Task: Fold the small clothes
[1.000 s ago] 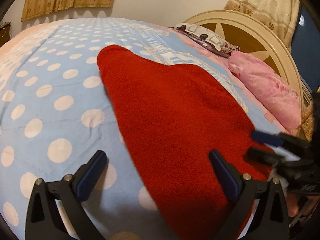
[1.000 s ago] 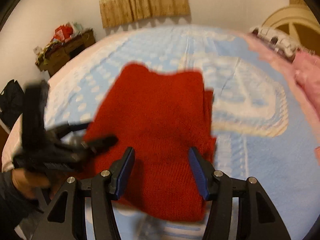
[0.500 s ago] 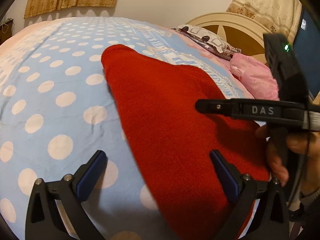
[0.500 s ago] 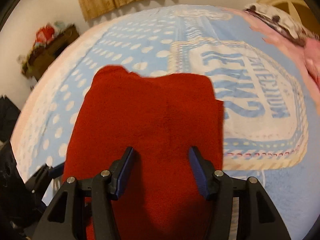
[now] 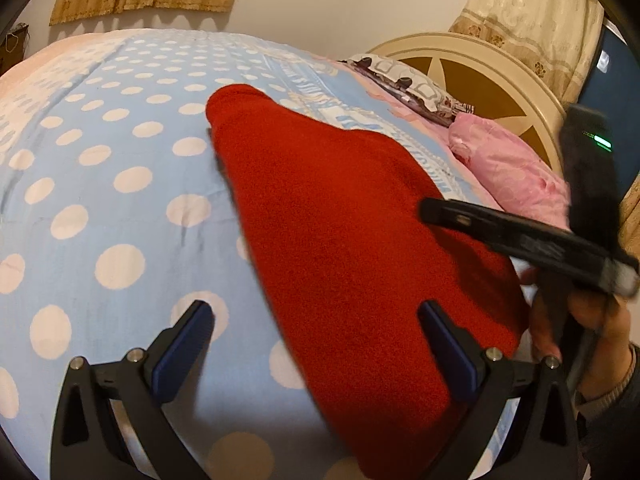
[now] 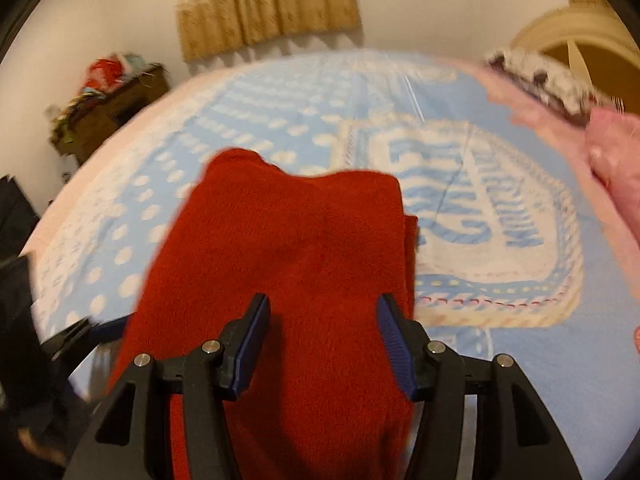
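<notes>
With both your left gripper [image 5: 316, 344] and right gripper [image 6: 320, 340] spread and empty, a one-layer pinch could unravel the red garment's [image 6: 296, 256] fold.

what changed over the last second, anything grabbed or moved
Nothing grabbed. The right gripper rose from low beside the red garment to above its right edge, tilting its view; it stays open. The left gripper stayed open and barely moved. The garment lies as before on the polka-dot bedspread.
</notes>
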